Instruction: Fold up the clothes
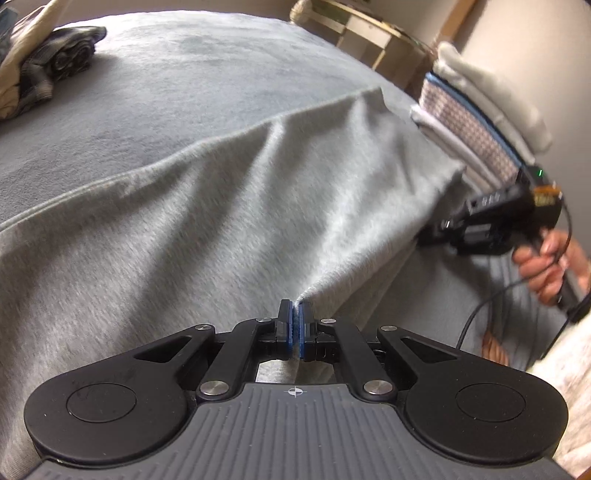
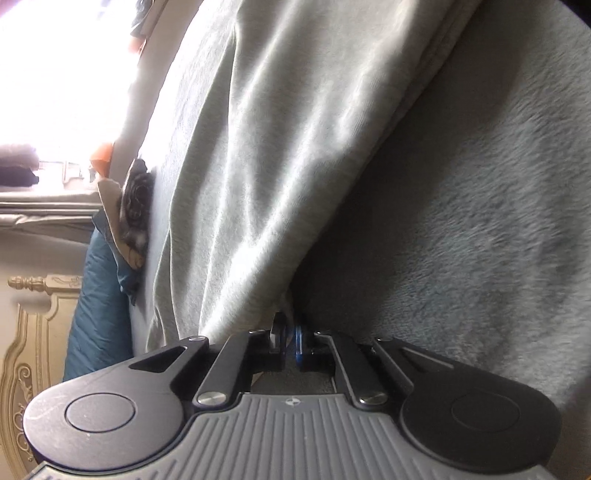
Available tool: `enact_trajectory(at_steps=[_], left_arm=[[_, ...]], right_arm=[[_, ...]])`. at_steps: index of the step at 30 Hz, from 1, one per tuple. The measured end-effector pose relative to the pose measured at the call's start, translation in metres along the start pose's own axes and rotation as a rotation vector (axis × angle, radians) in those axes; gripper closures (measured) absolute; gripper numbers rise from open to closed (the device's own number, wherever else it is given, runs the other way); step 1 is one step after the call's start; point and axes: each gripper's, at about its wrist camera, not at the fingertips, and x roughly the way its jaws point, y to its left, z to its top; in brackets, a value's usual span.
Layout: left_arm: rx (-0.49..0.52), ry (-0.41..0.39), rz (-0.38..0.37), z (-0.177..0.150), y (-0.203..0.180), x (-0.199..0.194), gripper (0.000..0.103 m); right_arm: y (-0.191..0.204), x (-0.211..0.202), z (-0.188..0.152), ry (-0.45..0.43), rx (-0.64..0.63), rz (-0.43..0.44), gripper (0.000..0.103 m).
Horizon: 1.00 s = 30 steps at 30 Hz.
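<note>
A light grey fleece garment (image 1: 221, 206) is stretched over the darker grey blanket (image 1: 166, 81) on the bed. My left gripper (image 1: 295, 308) is shut on one edge of the garment, which fans out from the blue pads in taut folds. My right gripper shows at the right of the left wrist view (image 1: 436, 236), held by a hand at the garment's far corner. In the right wrist view the right gripper (image 2: 290, 325) is shut on the garment (image 2: 258, 166), which hangs over its left finger.
A stack of folded clothes (image 1: 476, 125) stands at the right by the wall. A pile of dark and beige unfolded clothes (image 1: 44, 70) lies at the far left of the bed, also in the right wrist view (image 2: 133, 206). A wooden shelf (image 1: 365, 26) stands behind the bed.
</note>
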Motion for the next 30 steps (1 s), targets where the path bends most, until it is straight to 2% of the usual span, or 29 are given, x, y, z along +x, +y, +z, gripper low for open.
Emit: enact_trajectory(at_steps=[3,5,10,13,14,15,19,23,26,30], left_arm=[[0.023,0.012,0.01,-0.006,-0.003,0.005,0.101],[0.028,0.014,0.014,-0.006,-0.003,0.007,0.101],[0.02,0.027,0.014,-0.003,-0.003,0.007,0.099],[0.012,0.032,0.014,-0.002,-0.005,0.007,0.096],[0.007,0.035,0.016,-0.002,-0.005,0.007,0.094],[0.003,0.036,0.014,-0.002,-0.005,0.008,0.09],[0.01,0.04,0.015,0.0,-0.006,0.011,0.086],[0.006,0.045,0.013,0.003,-0.004,0.012,0.086],[0.001,0.044,0.014,0.003,-0.003,0.012,0.086],[0.0,0.043,0.015,0.003,-0.003,0.013,0.086]], right_arm=[[-0.007,-0.013,0.01,-0.042,0.024,0.007,0.097],[-0.013,-0.015,0.018,-0.081,0.055,0.012,0.092],[-0.021,-0.008,0.03,-0.108,0.125,0.071,0.089],[-0.022,-0.009,0.033,-0.133,0.146,0.114,0.084],[-0.023,-0.011,0.034,-0.144,0.148,0.123,0.078],[-0.024,-0.012,0.035,-0.155,0.145,0.114,0.073],[-0.026,-0.01,0.042,-0.169,0.139,0.08,0.075],[-0.023,-0.013,0.044,-0.151,0.13,0.022,0.087],[-0.026,-0.026,0.038,-0.135,0.205,-0.001,0.084],[-0.036,-0.032,0.038,-0.156,0.258,-0.022,0.078]])
